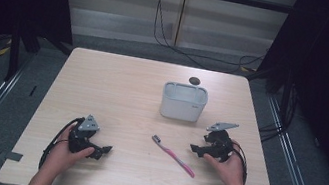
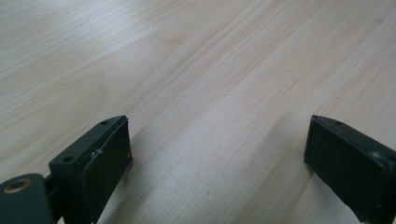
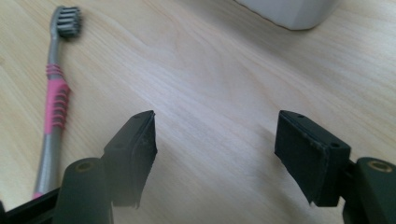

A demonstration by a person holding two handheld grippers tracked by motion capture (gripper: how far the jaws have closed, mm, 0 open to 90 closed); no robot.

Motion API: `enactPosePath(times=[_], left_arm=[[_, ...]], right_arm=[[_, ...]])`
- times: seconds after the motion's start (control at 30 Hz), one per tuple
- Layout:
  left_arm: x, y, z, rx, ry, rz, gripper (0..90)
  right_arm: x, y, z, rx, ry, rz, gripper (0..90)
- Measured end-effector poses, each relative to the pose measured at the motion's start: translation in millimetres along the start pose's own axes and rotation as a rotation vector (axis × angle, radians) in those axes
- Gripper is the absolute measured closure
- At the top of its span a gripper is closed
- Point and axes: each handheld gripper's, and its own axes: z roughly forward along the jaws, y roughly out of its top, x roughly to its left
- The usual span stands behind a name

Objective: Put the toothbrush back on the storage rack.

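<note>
Your left gripper (image 2: 217, 154) stands wide open over bare table (image 1: 117, 89), holding nothing, with clear wood ahead of it and the near table edge just behind your hand. Your right gripper (image 3: 215, 144) is likewise wide open and empty, low over the table. A pink-and-grey toothbrush (image 3: 55, 100) lies flat just beside its left jaw, apart from it. A white holder (image 1: 183, 102) stands beyond that gripper, open wood between them.
</note>
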Motion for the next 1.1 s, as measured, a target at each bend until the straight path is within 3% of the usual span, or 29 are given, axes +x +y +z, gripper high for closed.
enactPosePath(times=[0.23,0.5,0.53,1.1], left_arm=[[0.0,0.0,0.0,0.0,0.0,0.0,6.9],[0.0,0.0,0.0,0.0,0.0,-0.001,6.9],[0.0,0.0,0.0,-0.001,0.0,-0.001,6.9],[0.0,0.0,0.0,0.0,0.0,0.0,6.9]], right_arm=[[8.3,11.3,-2.6,0.039,0.033,-0.016,33.2],[21.1,29.3,-1.7,0.069,0.07,-0.076,39.2],[24.5,33.2,0.0,0.079,0.077,-0.095,40.3],[48.4,54.9,13.8,0.194,0.149,-0.153,48.2]])
